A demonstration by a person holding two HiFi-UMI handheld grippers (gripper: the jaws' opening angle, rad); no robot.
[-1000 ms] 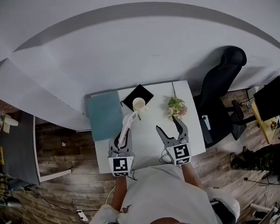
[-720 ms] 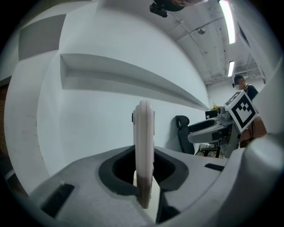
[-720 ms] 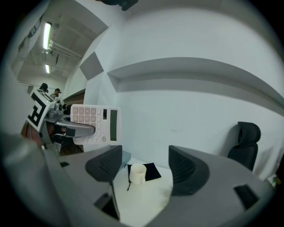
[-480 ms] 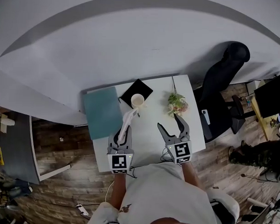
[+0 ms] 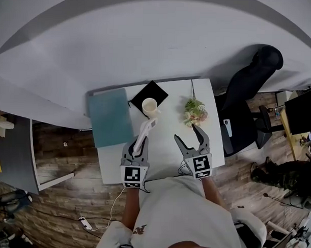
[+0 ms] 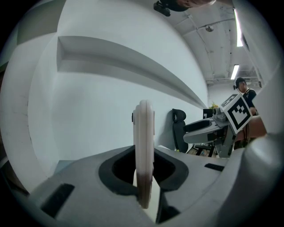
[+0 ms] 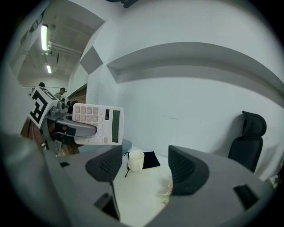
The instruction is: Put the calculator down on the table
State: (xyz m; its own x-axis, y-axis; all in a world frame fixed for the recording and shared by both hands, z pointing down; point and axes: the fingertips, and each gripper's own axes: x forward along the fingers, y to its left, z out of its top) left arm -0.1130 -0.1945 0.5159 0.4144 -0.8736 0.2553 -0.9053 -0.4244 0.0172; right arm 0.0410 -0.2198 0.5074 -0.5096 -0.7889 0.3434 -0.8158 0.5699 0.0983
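We see a white rectangular table (image 5: 168, 129) pushed against a pale grey wall (image 5: 148, 44), with dark wooden plank flooring (image 5: 62, 158) around it. To the outer side of the left jaws lies a teal rectangular mat (image 5: 111, 117). Ahead of both pairs of jaws sits a black square cloth (image 5: 155, 91), with a white cylindrical cup (image 5: 149, 105) at its near corner. A small bunch of pale flowers on a long stem (image 5: 195, 113) lies just beyond the right jaws. A black office chair (image 5: 248, 88) stands past the table's end on their outer side.

We hold both grippers out from the body over the near half of the table, pointing forward and a little downward. The left gripper (image 5: 139, 145) is clamped tight on the slim white calculator (image 5: 145, 132). It grips the lower end, so the body stands up edge-on between the pads. The keys and display face the right gripper (image 5: 187, 133). The calculator is held up off the tabletop, in front of the mat as the right gripper view shows it. The right jaws stand wide apart with nothing between them, only bare tabletop below.

Open white surface runs between the two grippers, from the near edge up to the cup. The mat's edge lies just beside the left jaws, and the flowers are near the right jaw tips.
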